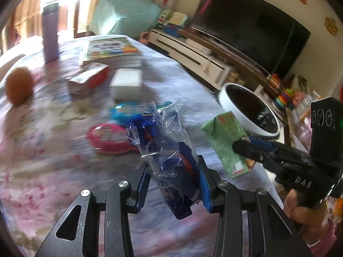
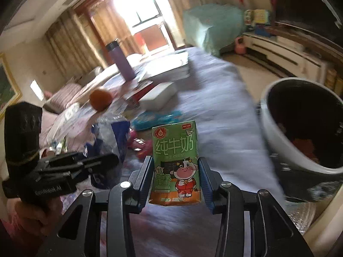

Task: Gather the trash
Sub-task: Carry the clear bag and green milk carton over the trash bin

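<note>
While both hands are carrying trash, table still holding more. Bin standing off table's right edge, something red already lying inside. Right gripper pinching green milk carton, nearing bin. Left gripper pinching crumpled blue-clear wrapper. Pink packet, teal packet waiting mid-table.

Blown-out window backlight; motion-blurred background, dark fisheye corners
</note>
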`<action>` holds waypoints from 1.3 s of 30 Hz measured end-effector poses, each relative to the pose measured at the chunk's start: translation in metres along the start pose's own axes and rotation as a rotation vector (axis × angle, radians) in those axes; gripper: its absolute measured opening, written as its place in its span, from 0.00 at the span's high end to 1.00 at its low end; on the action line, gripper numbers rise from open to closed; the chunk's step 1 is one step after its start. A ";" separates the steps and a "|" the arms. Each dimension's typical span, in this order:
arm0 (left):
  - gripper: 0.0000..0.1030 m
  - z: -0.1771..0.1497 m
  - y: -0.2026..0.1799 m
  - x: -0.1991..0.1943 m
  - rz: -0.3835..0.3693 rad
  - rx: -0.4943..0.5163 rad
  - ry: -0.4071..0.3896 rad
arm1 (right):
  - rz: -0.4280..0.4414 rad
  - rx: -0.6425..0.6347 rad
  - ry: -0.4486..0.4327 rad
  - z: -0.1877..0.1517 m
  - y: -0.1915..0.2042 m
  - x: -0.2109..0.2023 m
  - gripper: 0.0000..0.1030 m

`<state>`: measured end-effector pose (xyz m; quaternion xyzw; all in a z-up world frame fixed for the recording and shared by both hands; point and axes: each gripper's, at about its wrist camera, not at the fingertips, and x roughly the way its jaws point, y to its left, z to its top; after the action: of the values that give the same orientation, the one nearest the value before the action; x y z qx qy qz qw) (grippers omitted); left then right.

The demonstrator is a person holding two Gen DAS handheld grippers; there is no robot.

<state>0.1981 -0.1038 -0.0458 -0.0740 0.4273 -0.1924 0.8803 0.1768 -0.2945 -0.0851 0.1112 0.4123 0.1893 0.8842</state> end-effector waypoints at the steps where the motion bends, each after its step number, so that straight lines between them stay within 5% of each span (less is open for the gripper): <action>1: 0.62 0.003 -0.005 0.004 -0.009 0.013 0.006 | -0.008 0.011 -0.010 0.001 -0.006 -0.006 0.59; 39: 0.62 0.072 -0.114 0.097 -0.121 0.208 0.069 | -0.173 0.209 -0.164 0.017 -0.129 -0.078 0.59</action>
<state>0.2775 -0.2502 -0.0376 -0.0014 0.4300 -0.2909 0.8547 0.1755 -0.4450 -0.0657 0.1816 0.3644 0.0586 0.9115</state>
